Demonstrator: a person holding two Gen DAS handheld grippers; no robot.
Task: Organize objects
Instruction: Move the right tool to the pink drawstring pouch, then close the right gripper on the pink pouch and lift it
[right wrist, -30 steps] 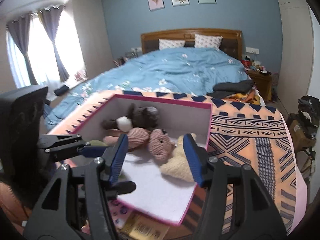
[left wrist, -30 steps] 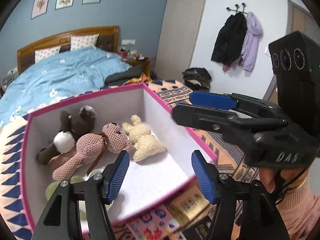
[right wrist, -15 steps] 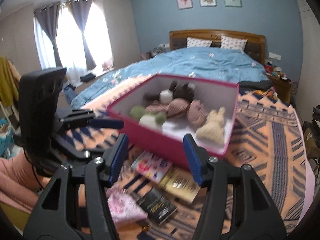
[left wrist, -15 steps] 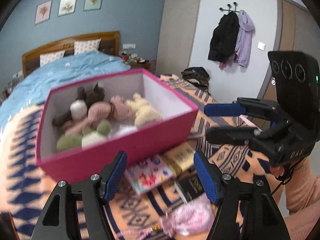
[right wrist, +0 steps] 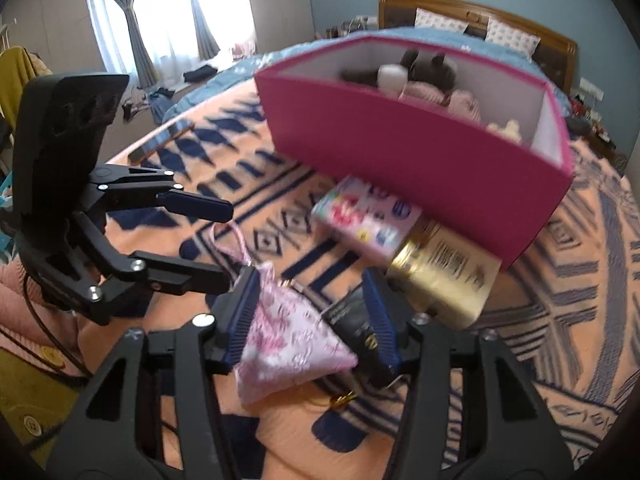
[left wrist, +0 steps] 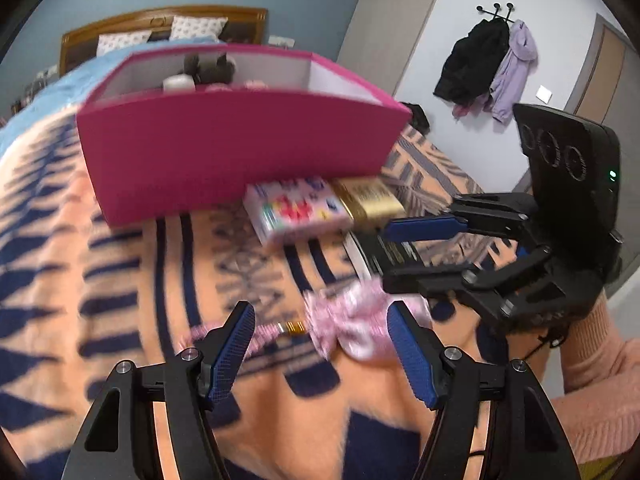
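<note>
A pink box (left wrist: 240, 152) (right wrist: 408, 156) with plush toys inside stands on the patterned blanket. In front of it lie a colourful box (left wrist: 298, 208) (right wrist: 366, 216), a gold box (left wrist: 370, 198) (right wrist: 444, 280) and a black book (left wrist: 384, 250) (right wrist: 352, 320). A pink drawstring pouch (left wrist: 352, 320) (right wrist: 288, 340) lies nearest. My left gripper (left wrist: 322, 354) (right wrist: 224, 244) is open, low over the blanket, just short of the pouch. My right gripper (right wrist: 312, 320) (left wrist: 386, 254) is open with its fingers either side of the pouch.
The orange and navy blanket (left wrist: 120, 280) (right wrist: 580, 280) covers the bed. A phone (right wrist: 158, 142) lies at its far left edge. Coats (left wrist: 484, 64) hang on the wall. Curtains and a window (right wrist: 160, 12) are at the left. A wooden headboard (right wrist: 480, 16) stands behind.
Both grippers have pulled back from above the box's inside and dropped low in front of it. The pouch now lies between the right gripper's fingers.
</note>
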